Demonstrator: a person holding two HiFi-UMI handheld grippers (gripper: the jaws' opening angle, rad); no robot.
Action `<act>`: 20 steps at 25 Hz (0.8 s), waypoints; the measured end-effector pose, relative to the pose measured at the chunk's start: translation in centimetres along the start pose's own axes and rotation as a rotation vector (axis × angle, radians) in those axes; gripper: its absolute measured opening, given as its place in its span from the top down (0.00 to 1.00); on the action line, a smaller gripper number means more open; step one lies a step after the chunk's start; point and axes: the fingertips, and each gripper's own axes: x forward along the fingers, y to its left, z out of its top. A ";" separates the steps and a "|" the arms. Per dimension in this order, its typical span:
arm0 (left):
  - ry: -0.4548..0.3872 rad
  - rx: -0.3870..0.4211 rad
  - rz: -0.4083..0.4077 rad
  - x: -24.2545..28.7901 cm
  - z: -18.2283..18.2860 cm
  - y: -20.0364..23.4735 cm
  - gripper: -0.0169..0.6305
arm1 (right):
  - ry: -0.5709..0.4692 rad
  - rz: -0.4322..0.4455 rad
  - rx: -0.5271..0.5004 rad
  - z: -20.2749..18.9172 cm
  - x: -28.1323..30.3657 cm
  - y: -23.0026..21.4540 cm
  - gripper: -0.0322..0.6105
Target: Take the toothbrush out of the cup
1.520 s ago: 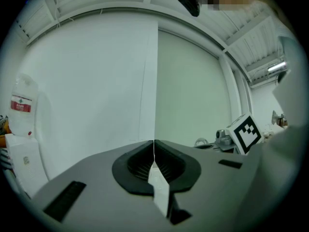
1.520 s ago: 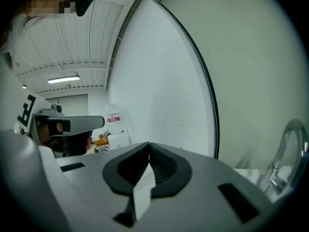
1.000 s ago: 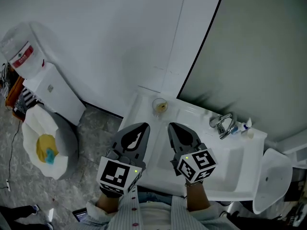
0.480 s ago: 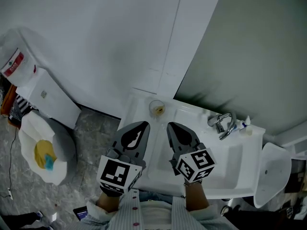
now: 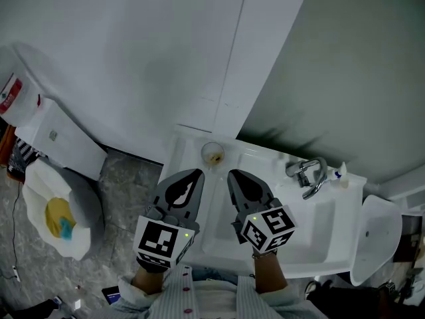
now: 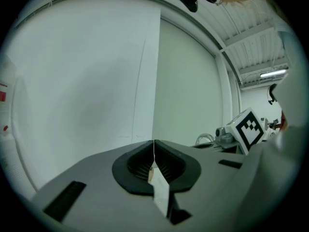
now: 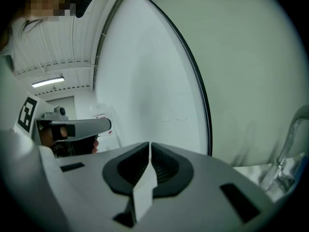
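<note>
A small clear cup (image 5: 212,154) stands on the back left corner of the white sink (image 5: 332,244), with something tan inside it. The toothbrush is too small to make out. My left gripper (image 5: 196,173) and right gripper (image 5: 234,174) hover side by side over the sink's near left part, a short way in front of the cup. Both are shut with nothing between the jaws, as the left gripper view (image 6: 153,142) and the right gripper view (image 7: 149,144) show. The cup is hidden in both gripper views.
A chrome faucet (image 5: 306,173) and a small bottle (image 5: 341,173) sit at the sink's back right. A white cistern (image 5: 56,138) and a bagged bin (image 5: 40,195) with yellow and blue items stand at the left. A white fixture (image 5: 380,234) is at the right.
Both grippers have edged forward over the sink, still shut, and the cup now lies a little closer to their tips. The bin and cistern have slid toward the left edge.
</note>
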 end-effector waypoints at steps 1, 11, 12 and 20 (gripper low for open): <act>0.006 -0.002 0.001 0.3 -0.2 0.1 0.95 | 0.003 0.001 0.002 -0.1 0.2 -0.2 0.93; 0.082 -0.018 -0.007 3.3 -3.5 1.7 0.95 | 0.049 -0.009 0.031 -1.8 2.5 -2.1 0.93; 0.090 -0.018 -0.006 3.5 -4.0 1.9 0.95 | 0.055 -0.011 0.034 -2.0 2.7 -2.2 0.93; 0.147 -0.007 0.005 5.3 -6.9 2.4 0.94 | 0.095 -0.027 0.062 -3.7 3.5 -3.4 0.93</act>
